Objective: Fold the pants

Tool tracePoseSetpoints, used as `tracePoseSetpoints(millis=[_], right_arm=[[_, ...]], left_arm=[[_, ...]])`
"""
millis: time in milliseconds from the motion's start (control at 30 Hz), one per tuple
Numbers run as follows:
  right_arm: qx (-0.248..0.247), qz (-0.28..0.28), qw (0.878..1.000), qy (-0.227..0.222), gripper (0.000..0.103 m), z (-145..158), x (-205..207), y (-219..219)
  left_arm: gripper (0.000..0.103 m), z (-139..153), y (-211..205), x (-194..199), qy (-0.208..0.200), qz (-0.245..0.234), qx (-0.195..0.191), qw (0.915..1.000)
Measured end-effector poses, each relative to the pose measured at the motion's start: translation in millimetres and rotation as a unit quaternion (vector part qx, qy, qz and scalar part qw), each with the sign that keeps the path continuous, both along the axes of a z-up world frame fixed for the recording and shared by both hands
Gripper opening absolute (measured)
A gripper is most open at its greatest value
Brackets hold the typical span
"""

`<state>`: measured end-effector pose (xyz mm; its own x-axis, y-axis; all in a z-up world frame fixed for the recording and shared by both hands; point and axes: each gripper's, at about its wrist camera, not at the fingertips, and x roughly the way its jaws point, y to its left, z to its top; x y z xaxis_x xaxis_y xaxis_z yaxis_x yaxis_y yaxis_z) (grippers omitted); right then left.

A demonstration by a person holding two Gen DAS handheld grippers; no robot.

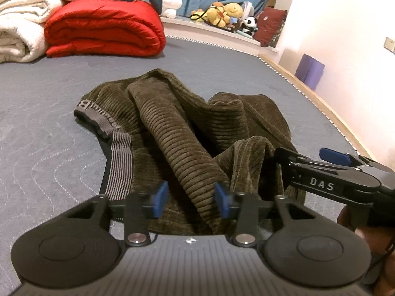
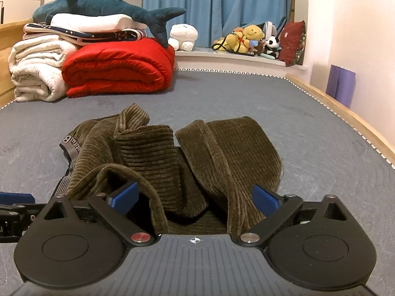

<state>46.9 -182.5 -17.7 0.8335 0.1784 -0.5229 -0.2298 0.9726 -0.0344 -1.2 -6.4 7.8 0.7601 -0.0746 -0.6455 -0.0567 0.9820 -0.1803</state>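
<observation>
Nearest the left wrist camera, the left gripper [image 1: 191, 203] stands at a narrow gap with a ribbed fold of the corduroy pants [image 1: 187, 133] running between its blue pads [image 1: 160, 202]; whether the pads press the cloth cannot be told from that view. Just right of it, at the near edge of the pants, the right gripper [image 2: 195, 199] is spread wide, its jaws straddling loose folds without pinching them. Those olive-brown pants lie in a crumpled heap on the grey quilted mattress [image 1: 49, 128], legs twisted over one another, the grey striped waistband [image 1: 118, 157] turned out at the left of the heap. Well beyond the pants sits a folded red quilt [image 2: 118, 69]. Assessment: no fold is made and the garment is not yet spread flat. Outstanding: secure both grips, straighten and flatten the legs, then fold.
</observation>
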Motion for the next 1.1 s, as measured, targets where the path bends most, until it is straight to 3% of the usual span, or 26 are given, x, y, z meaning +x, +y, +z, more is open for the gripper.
tracePoseSetpoints(millis=[100,333,500,633,700,733,767,800,867,1000,1100], right_arm=[[0.009,0.002,1.000,-0.002,0.085,0,1,-1],[0.024,0.015,0.999,-0.020,0.073,6,-2,-1],[0.026,0.018,0.999,-0.027,0.074,9,-4,0],[0.027,0.019,0.999,-0.027,0.084,10,-5,-1],[0.029,0.021,0.999,-0.024,0.090,10,-6,-2],[0.031,0.022,0.999,-0.021,0.092,10,-6,-3],[0.032,0.023,0.999,-0.018,0.094,9,-5,-4],[0.031,0.024,0.999,-0.014,0.095,8,-5,-4],[0.024,0.025,0.999,-0.004,0.095,4,-3,-3],[0.024,0.021,0.999,0.020,0.097,-2,5,-1],[0.028,0.020,0.999,0.035,0.098,-6,10,5]], left_arm=[[0.025,5,2,-2,-0.018,0.006,0.003,0.9998],[0.022,28,29,9,0.009,0.026,-0.030,0.9992],[0.022,59,51,24,-0.016,0.041,0.006,0.9990],[0.025,52,82,40,-0.030,0.055,0.021,0.9978],[0.030,29,101,46,-0.010,0.078,0.022,0.9967],[0.030,16,114,55,0.046,0.106,0.013,0.9932],[0.032,5,127,62,0.087,0.129,-0.022,0.9875],[0.040,-5,141,66,0.098,0.134,-0.075,0.9832],[0.054,-19,148,77,0.131,0.140,-0.102,0.9762],[0.069,-30,154,94,0.148,0.143,-0.121,0.9711],[0.080,-33,150,105,0.156,0.126,-0.123,0.9720]])
